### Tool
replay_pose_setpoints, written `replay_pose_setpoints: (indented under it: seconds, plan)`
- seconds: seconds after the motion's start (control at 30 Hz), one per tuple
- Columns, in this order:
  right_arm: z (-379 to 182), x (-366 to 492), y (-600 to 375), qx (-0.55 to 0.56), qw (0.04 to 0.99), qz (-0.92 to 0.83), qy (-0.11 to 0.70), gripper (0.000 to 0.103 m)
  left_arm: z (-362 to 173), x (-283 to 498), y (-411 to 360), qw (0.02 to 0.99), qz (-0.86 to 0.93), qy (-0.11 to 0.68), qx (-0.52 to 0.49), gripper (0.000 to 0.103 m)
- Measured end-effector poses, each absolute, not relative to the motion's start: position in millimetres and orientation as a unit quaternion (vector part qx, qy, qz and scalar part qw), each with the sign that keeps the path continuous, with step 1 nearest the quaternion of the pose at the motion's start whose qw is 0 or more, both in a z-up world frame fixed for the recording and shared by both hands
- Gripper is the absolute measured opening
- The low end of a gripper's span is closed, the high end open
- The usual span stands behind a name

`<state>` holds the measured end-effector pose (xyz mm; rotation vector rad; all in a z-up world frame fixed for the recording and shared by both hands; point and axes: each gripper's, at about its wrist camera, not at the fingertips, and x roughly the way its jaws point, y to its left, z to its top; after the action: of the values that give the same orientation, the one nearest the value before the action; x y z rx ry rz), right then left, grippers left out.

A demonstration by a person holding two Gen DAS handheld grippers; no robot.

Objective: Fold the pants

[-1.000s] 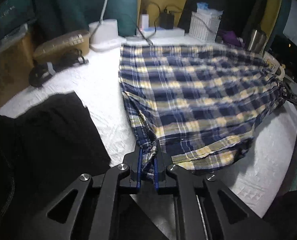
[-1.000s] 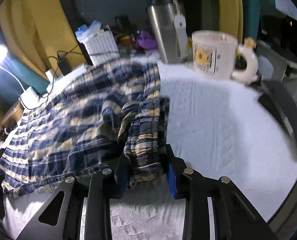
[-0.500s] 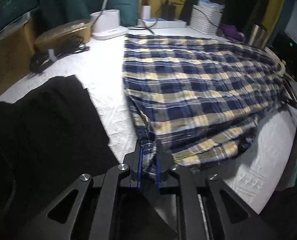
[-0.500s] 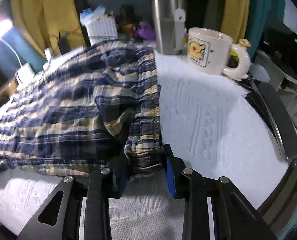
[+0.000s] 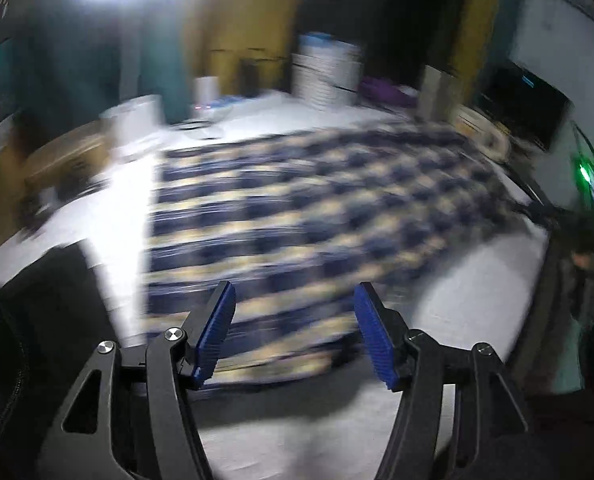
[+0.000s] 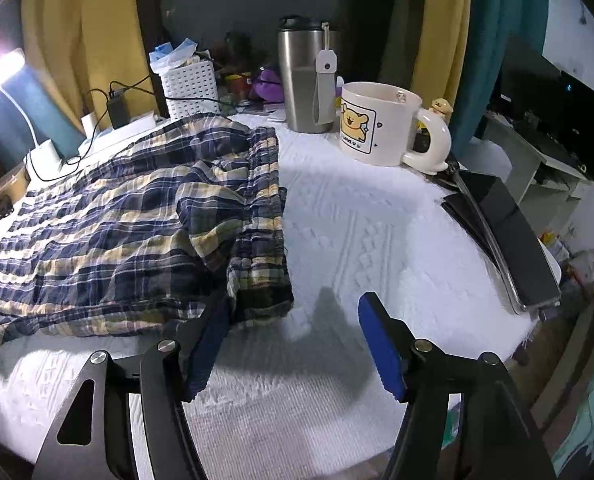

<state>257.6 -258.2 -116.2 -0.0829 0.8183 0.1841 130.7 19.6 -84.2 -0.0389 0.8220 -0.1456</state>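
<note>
Lettering on the cream mug [image 6: 379, 124] reads "LOVE U" under a yellow cartoon bear; no other writing is legible. A steel tumbler [image 6: 305, 80] with a grey strap and tag stands just beside the mug, and a white perforated basket [image 6: 191, 88] sits further back near a black charger [image 6: 117, 111] and its cables.

Plaid pants [image 6: 129, 216], navy with cream and yellow checks, lie flat on the white textured cloth [image 6: 357, 232] covering the table, their gathered elastic waistband toward the mug side and wrinkled where the top layer folds over. In the left wrist view the same pants [image 5: 297, 216] are heavily blurred.

The right gripper [image 6: 293, 344] has its jaws opening, blue pads wide apart, the waistband corner just ahead of them and not pinched. The left gripper [image 5: 295, 332] is also opening, with nothing pressed between its pads.

Yellow and teal curtains hang behind; a dark laptop [image 6: 501, 236] rests at the table's edge.
</note>
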Motion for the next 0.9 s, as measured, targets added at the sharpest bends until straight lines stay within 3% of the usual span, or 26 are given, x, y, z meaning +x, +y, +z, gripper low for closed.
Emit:
replay_pose_setpoints:
  seconds: [0.23, 0.27, 0.3, 0.4, 0.47, 0.9]
  plan:
    - [-112.6, 239.4, -269.2, -0.028, 0.916, 0.095, 0.389, 0.068, -118.1, 145.8, -35.7, 0.899, -0.125, 0.416, 0.053, 0.061]
    - [-112.8, 238.0, -270.9, -0.028, 0.916, 0.094, 0.390, 0.068, -124.0, 147.4, -37.4, 0.896, -0.125, 0.422, 0.056, 0.050]
    - [-113.5, 235.8, -273.7, -0.027, 0.916, 0.092, 0.390, 0.068, -128.1, 148.4, -36.9, 0.893, -0.124, 0.428, 0.055, 0.029]
    - [-115.2, 230.5, -281.3, -0.020, 0.916, 0.086, 0.391, 0.068, -133.6, 146.1, -33.7, 0.893, -0.113, 0.434, 0.047, 0.013]
    - [-116.1, 228.8, -283.5, -0.018, 0.916, 0.084, 0.392, 0.068, -131.1, 139.7, -34.4, 0.893, -0.107, 0.435, 0.045, 0.008]
    - [-110.4, 237.5, -265.2, -0.032, 0.917, 0.098, 0.386, 0.068, -110.8, 112.4, -19.5, 0.896, -0.092, 0.435, -0.015, 0.010]
